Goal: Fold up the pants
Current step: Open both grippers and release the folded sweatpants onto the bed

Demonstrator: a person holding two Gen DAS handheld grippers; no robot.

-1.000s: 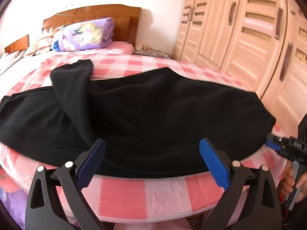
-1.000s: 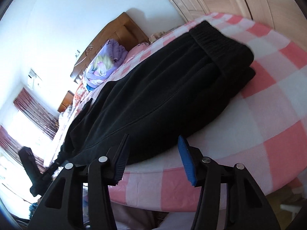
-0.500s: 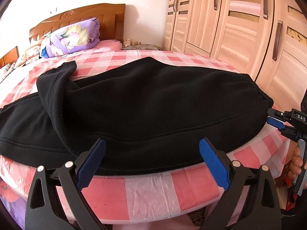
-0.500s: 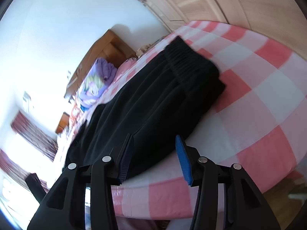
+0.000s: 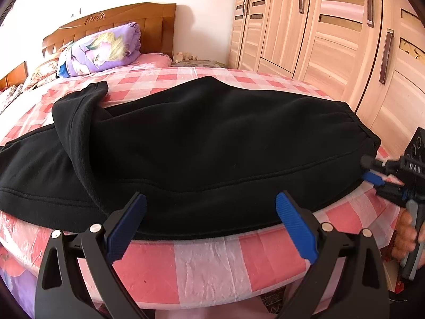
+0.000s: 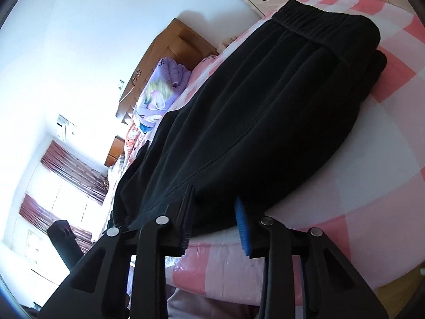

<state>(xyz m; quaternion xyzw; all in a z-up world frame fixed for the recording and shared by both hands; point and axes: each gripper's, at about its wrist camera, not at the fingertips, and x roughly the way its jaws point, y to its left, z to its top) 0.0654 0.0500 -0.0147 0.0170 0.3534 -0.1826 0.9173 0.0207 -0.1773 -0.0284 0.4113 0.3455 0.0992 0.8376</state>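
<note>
Since a second ago both grippers have closed in on the pants' near hem; right wrist view has tilted further. Bed (image 5: pixel 212 263), pink-checked cover, carries black pants (image 5: pixel 207 143) along its near edge, long axis left-right across left wrist view, elastic waistband (image 6: pixel 326 24) toward wardrobe (image 5: pixel 332 32). One leg folded back over the other at left, cuff pointing to headboard (image 5: pixel 111 24). Purple bedding roll (image 5: pixel 101 50) by headboard. Left gripper (image 5: pixel 211 222) spread wide, nothing between fingers, just short of hem. Right gripper (image 6: pixel 215 218) narrower but parted, tips at fabric edge; contact hard to make out. Far leg ends cut off at frame left.
</note>
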